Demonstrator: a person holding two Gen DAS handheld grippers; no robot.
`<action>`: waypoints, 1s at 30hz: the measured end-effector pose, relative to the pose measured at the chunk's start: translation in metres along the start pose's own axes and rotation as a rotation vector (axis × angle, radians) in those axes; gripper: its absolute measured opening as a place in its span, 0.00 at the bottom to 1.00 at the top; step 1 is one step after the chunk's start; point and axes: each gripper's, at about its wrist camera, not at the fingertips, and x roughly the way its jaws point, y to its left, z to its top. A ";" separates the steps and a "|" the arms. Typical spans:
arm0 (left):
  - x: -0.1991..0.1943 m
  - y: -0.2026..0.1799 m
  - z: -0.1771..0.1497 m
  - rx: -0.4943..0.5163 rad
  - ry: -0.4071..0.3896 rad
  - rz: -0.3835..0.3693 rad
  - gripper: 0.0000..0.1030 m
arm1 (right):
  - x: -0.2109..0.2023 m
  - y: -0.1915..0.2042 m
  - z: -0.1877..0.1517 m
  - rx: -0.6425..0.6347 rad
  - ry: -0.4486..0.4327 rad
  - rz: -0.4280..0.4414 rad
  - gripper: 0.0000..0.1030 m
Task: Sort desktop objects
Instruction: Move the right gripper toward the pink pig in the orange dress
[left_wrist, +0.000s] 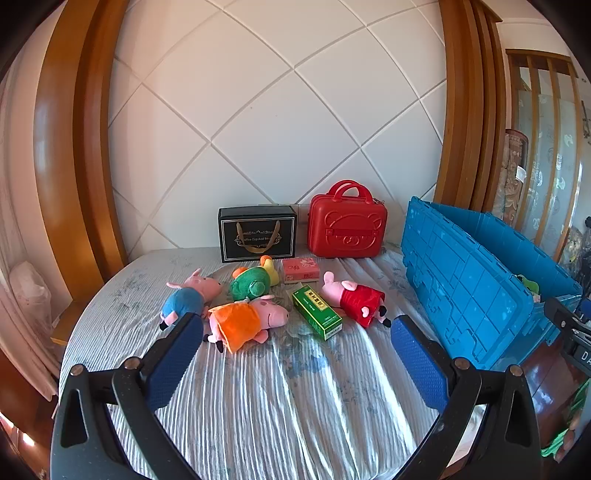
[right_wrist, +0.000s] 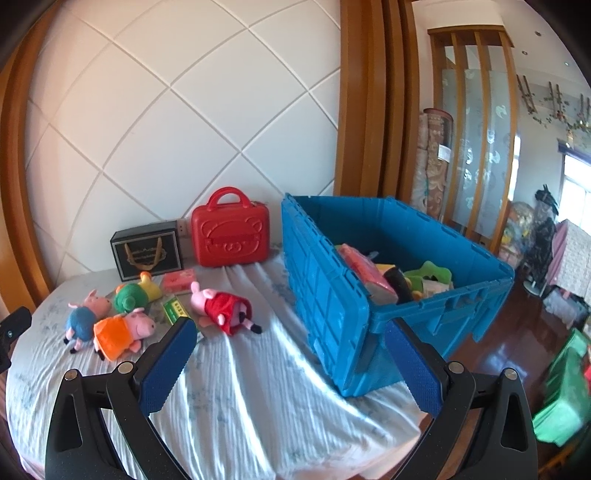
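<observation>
Plush toys (left_wrist: 255, 306), green box (left_wrist: 317, 312) clustered mid-tabletop (left_wrist: 258, 398), crate (right_wrist: 406, 266) at 3 o'clock. Left claw (left_wrist: 295, 354), right claw (right_wrist: 288, 354) both released, empty. Risk: soft plush slipping, cloth snagging.

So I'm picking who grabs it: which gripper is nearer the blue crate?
Right. The right gripper has the blue crate just ahead between its fingers; the left gripper is farther, with the crate off to its right.
</observation>
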 end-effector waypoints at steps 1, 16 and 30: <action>0.001 0.000 0.001 -0.002 0.001 -0.001 1.00 | 0.000 0.000 0.000 0.000 -0.001 0.000 1.00; 0.016 0.009 -0.006 -0.008 0.029 -0.009 1.00 | 0.009 0.001 -0.005 -0.003 0.019 -0.006 1.00; 0.102 0.039 -0.014 -0.138 0.130 0.202 1.00 | 0.135 0.036 0.002 -0.124 0.117 0.281 1.00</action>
